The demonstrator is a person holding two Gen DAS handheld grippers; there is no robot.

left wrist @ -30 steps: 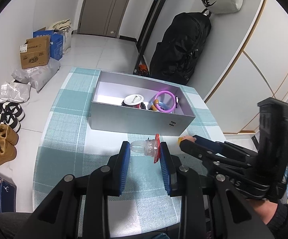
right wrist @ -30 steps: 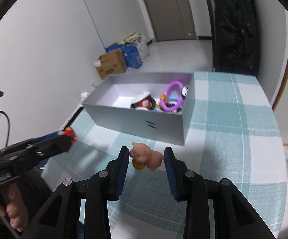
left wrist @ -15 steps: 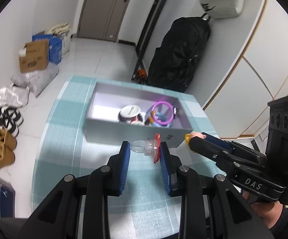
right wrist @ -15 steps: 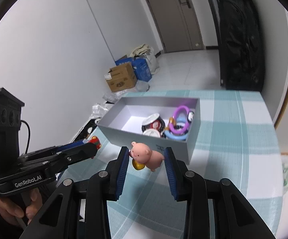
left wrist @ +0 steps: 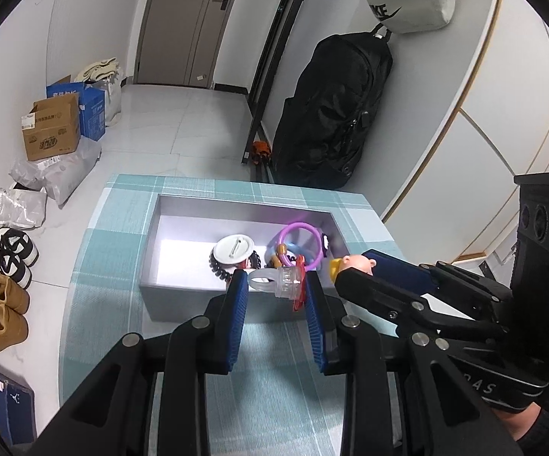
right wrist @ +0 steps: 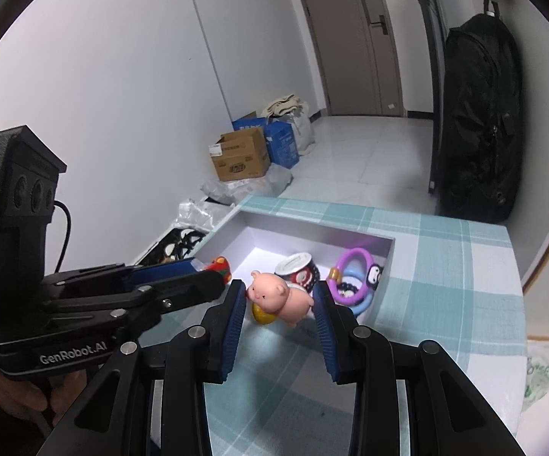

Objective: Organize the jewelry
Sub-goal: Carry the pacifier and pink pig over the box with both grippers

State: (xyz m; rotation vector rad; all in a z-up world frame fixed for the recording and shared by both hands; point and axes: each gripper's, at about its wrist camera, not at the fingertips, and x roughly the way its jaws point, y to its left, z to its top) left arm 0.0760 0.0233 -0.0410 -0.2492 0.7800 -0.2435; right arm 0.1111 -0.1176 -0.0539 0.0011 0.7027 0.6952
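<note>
Several trinkets already lie in the grey box [left wrist: 183, 304] ahead of both grippers. Your left gripper [left wrist: 276, 288] clamps a clear ring [left wrist: 274, 279] and your right gripper [right wrist: 280, 298] clamps a pink pig [right wrist: 280, 296]; both pieces remain to be dropped in.

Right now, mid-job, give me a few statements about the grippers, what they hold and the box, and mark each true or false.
1. The right gripper is shut on a pink pig. True.
2. The left gripper is empty. False: it is shut on a clear ring with a red part.
3. The box has its lid on. False: it is open on top, with a purple ring and a white-lidded jar inside.
4. The pig lies in the box. False: it is held between the right gripper's pads, near the box's near wall.
5. The box stands on a teal checked cloth. True.
</note>
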